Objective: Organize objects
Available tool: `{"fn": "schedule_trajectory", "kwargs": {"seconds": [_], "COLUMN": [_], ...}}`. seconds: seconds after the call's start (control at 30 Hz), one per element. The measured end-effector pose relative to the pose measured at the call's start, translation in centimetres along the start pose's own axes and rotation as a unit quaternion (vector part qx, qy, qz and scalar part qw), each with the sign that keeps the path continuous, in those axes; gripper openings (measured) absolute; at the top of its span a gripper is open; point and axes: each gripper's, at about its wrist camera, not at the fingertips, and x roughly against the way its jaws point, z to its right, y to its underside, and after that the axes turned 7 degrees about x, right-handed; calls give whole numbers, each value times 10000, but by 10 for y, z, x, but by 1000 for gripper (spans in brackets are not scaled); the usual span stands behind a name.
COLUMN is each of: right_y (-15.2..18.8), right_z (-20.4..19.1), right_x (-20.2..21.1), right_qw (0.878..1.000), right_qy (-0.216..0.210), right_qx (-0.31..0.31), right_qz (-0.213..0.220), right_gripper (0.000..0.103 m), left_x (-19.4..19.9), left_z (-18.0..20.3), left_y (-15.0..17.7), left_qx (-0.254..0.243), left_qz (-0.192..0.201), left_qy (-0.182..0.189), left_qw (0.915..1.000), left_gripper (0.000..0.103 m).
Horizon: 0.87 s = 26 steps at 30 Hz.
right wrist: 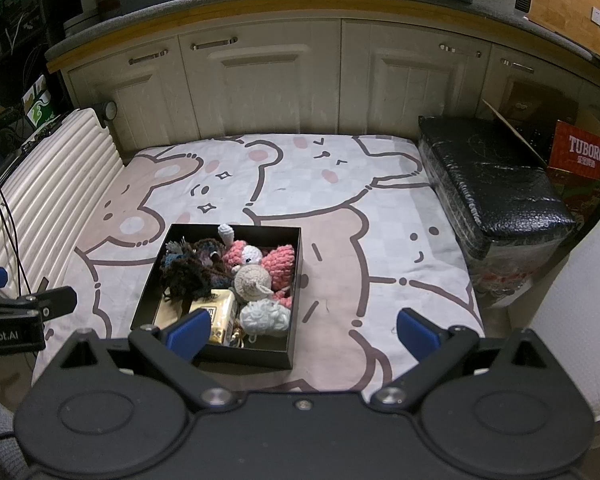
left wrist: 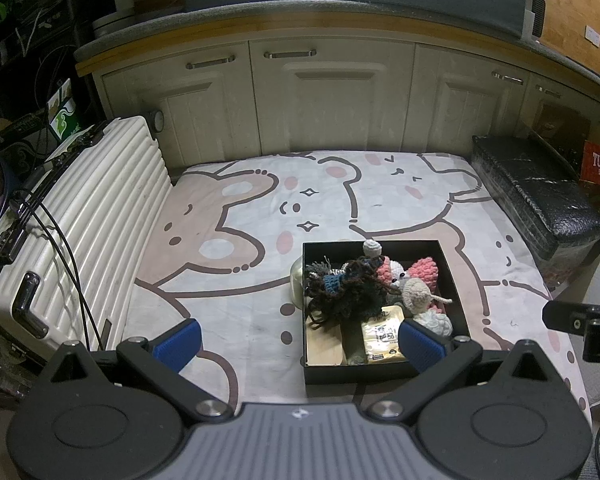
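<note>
Black box [right wrist: 256, 354] of toys sits ahead of both open jaws.

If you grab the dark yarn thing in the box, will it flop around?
Probably yes. The dark yarn toy looks knitted, with loose strands hanging, so it should sag and squash. Its strands might snag the pink toy beside it in the box.

A cluttered room in a home. Cream cabinets [left wrist: 332, 92] line the wall behind a cartoon-bear mat [left wrist: 260, 216], flanked by a ribbed suitcase [left wrist: 80, 208] and a Tuborg box [right wrist: 584, 156].
</note>
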Motion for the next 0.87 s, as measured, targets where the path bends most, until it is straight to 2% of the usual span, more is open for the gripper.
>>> {"fn": "schedule_trajectory", "kwargs": {"seconds": [0.87], "right_y": [0], "right_z": [1], "right_x": [0], "right_qw": [10000], "right_qy": [-5], "right_qx": [1], "right_qz": [-1], "right_gripper": [100], "left_x": [2], "left_z": [4], "left_y": [1], "left_qx": [2], "left_qz": [6], "left_qy": [16], "left_qw": [10000], "left_gripper": [103]}}
